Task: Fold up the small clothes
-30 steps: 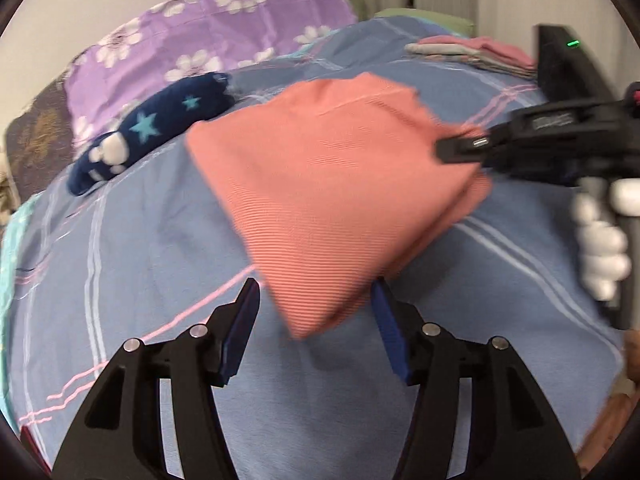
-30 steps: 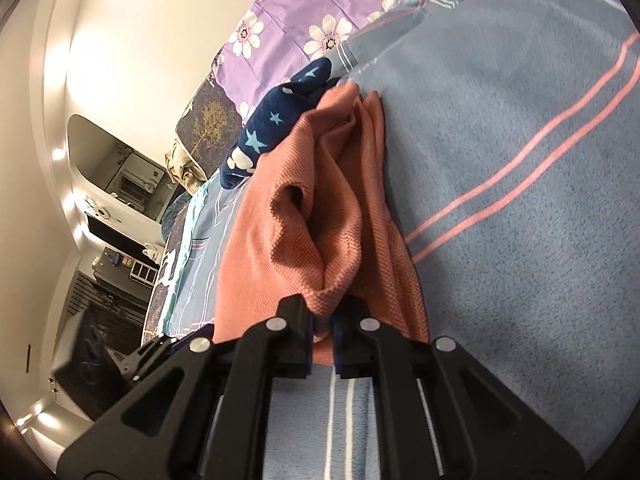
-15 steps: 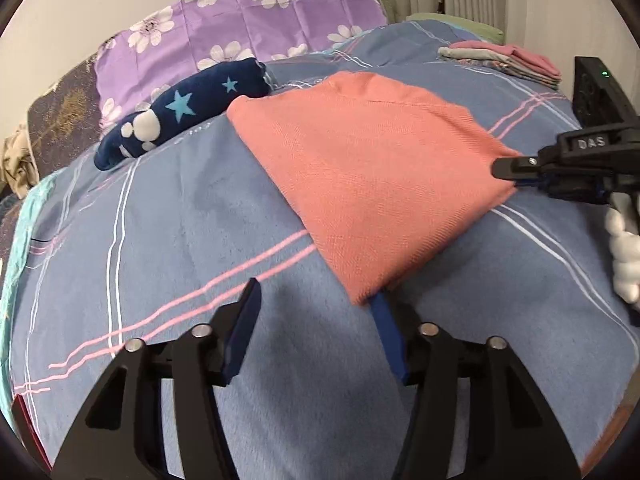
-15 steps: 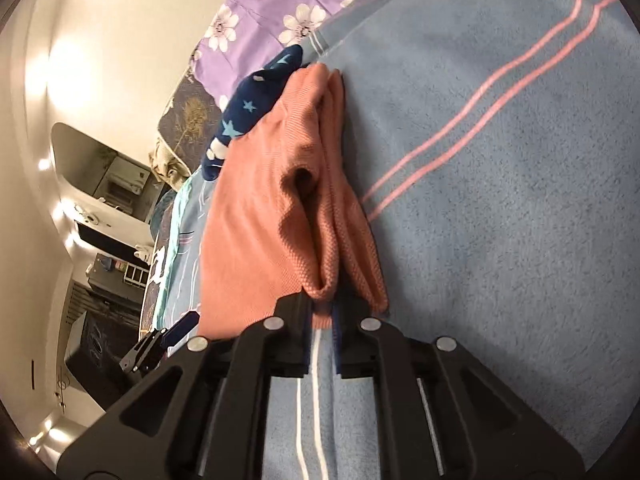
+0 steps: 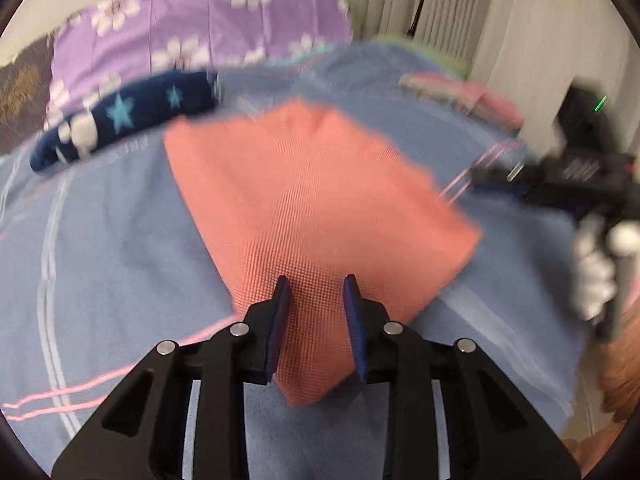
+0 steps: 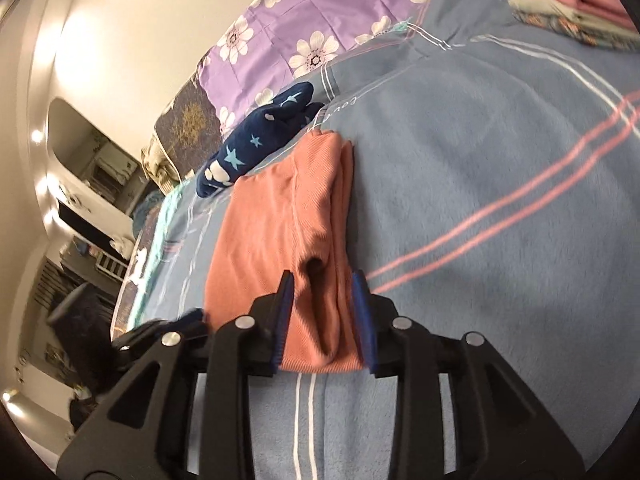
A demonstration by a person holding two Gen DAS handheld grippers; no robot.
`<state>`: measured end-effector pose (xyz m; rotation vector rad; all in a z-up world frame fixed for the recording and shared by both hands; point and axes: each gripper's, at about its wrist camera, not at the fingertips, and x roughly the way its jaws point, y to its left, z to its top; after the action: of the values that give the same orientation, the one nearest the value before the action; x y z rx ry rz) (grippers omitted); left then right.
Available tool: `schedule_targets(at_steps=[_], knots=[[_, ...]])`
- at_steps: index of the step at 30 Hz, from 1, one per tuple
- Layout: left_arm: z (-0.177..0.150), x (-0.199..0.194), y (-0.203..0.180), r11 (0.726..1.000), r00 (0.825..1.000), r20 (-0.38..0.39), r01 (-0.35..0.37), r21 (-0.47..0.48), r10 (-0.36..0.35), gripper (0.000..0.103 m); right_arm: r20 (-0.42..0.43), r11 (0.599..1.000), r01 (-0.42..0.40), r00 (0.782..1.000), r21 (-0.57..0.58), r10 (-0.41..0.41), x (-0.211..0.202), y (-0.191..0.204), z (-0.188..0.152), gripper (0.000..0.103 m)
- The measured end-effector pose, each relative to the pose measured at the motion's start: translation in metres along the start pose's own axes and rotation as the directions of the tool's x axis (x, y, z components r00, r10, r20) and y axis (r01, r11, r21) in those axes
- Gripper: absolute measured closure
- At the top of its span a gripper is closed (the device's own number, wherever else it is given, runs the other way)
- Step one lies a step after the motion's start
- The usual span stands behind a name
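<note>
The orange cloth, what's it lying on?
The orange cloth lies folded on the blue striped blanket that covers the bed. Blanket shows all around it; the part right underneath is hidden, so I can't tell if anything else is there.

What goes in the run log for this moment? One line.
task: fold small clothes | salmon garment: folded on blue blanket | left gripper: closing over corner | right gripper: opening, garment edge between

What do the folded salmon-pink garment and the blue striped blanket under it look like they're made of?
Folded salmon-pink garment: probably a matte ribbed or waffle knit, likely cotton; fine ridges and a grid texture show on it. Blue striped blanket: seemingly soft fleece or plush; its surface looks fuzzy and brushed, without sheen.
</note>
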<state>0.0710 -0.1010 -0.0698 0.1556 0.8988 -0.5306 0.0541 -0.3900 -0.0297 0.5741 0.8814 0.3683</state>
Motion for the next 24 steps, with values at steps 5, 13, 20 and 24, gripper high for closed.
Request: schedule_targets(at_steps=[5, 13, 20, 24], knots=[[-0.012, 0.008, 0.011, 0.997, 0.998, 0.038, 0.052, -0.053, -0.050, 0.072, -0.025, 0.999, 0.030, 0.999, -0.042, -0.031, 0.021, 0.002, 0.030, 0.065], [-0.018, 0.008, 0.005, 0.998, 0.997, 0.053, 0.062, -0.023, -0.061, 0.061, -0.075, 0.997, 0.063, 0.995, -0.044, -0.066, 0.090, 0.002, 0.086, 0.060], [-0.019, 0.006, 0.003, 0.997, 0.995, 0.060, 0.074, -0.001, -0.073, 0.054, -0.010, 0.981, -0.027, 1.000, -0.193, 0.026, 0.101, 0.036, 0.093, 0.096], [-0.020, 0.006, 0.004, 0.996, 0.994, 0.062, 0.093, -0.005, -0.093, 0.051, 0.071, 0.929, -0.014, 0.997, -0.370, 0.043, 0.089, 0.061, 0.087, 0.096]])
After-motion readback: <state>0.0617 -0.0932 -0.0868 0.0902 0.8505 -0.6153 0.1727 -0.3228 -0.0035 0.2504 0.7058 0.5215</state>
